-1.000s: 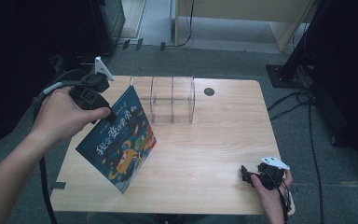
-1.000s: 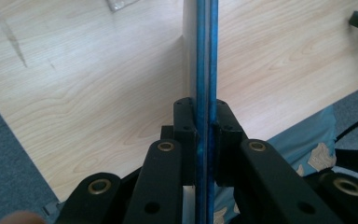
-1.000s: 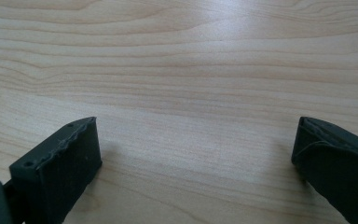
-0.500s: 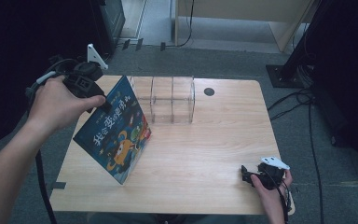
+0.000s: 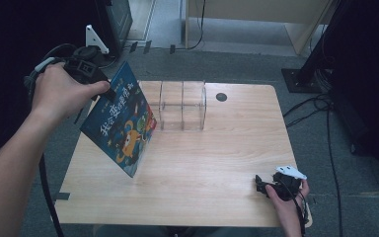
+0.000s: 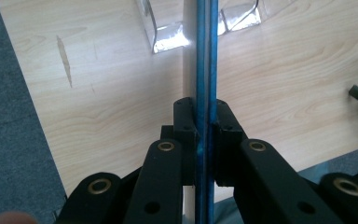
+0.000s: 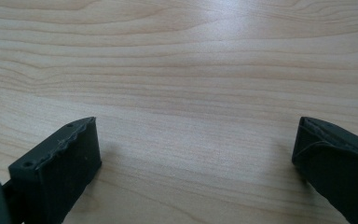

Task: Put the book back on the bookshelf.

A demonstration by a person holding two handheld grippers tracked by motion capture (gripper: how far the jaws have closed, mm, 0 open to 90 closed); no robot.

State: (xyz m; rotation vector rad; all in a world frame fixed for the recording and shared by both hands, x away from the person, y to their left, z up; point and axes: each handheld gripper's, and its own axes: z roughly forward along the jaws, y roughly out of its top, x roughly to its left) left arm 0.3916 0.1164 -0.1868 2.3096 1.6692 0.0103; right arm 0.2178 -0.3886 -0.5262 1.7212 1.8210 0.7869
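Note:
A thin blue picture book (image 5: pixel 121 126) with cartoon figures and white characters on its cover hangs tilted above the left part of the wooden table (image 5: pixel 217 163). My left gripper (image 5: pixel 109 93) is shut on the book's top edge; in the left gripper view the book (image 6: pixel 204 56) runs edge-on between the two pressed jaws of that gripper (image 6: pixel 204 140). A clear plastic book rack (image 5: pixel 182 104) with upright dividers stands just right of the book. My right gripper (image 5: pixel 259 185) rests on the table near the front right corner, and its own view shows the gripper (image 7: pixel 196 158) open over bare wood.
A small dark round hole (image 5: pixel 221 97) marks the table's far right area. Black cables (image 5: pixel 321 106) and a dark stand base (image 5: pixel 303 79) lie on the grey floor to the right. A cable trails from my left hand down the table's left side.
My left hand has lifted the book and carried it further left and back, so it hangs higher and more upright. The right gripper has stayed in place.

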